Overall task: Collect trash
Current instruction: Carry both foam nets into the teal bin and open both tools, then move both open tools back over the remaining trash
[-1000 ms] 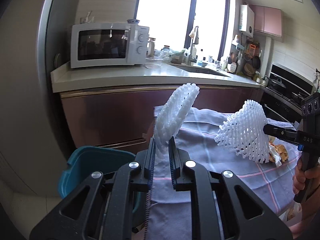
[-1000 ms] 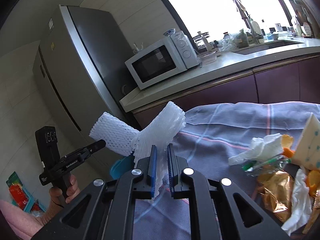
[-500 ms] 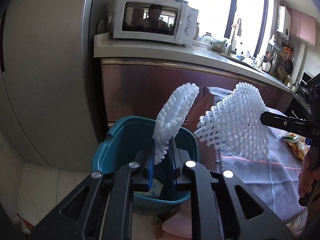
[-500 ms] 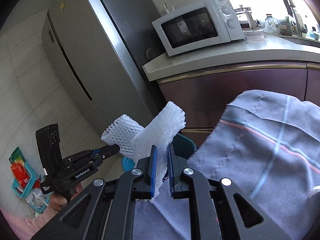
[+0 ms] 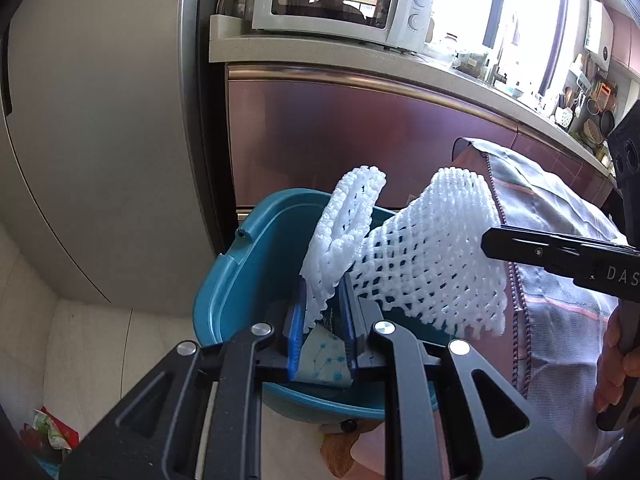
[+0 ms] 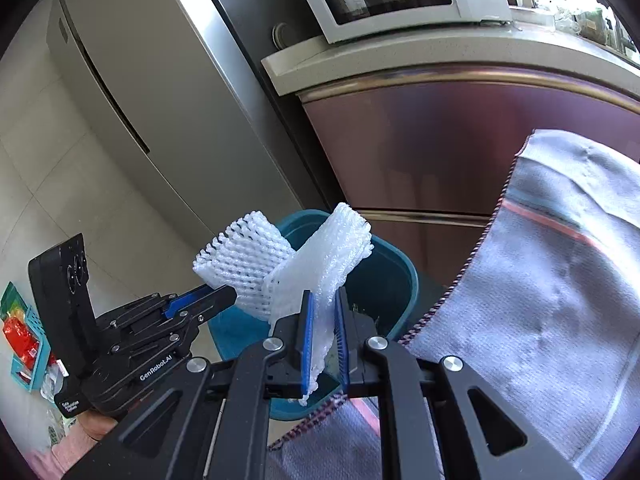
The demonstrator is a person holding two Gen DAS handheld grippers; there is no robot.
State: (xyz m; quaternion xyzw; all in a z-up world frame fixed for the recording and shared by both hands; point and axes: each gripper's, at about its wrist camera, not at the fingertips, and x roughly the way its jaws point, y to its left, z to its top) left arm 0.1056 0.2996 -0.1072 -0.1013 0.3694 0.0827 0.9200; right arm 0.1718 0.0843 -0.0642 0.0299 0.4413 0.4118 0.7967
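dropping two foam nets into the bin

left claw (image 5: 322,320) and right claw (image 6: 322,332) each pinch a white foam net (image 5: 344,240) (image 6: 324,264) over the teal bin (image 5: 248,264), jaws just easing apart; open both fully above the bin's middle, clear of the tablecloth (image 6: 560,300)

White letters "DAS", cut off by the picture's edge, stand on the black body of the right gripper (image 5: 496,246) in the left wrist view. In the right wrist view the left gripper (image 6: 218,300) bears "GenRobot.AI" in white along its black side, and a smaller white label lower on its handle that is too small to read. The microwave (image 5: 340,0) has small print above its dials, also unreadable.
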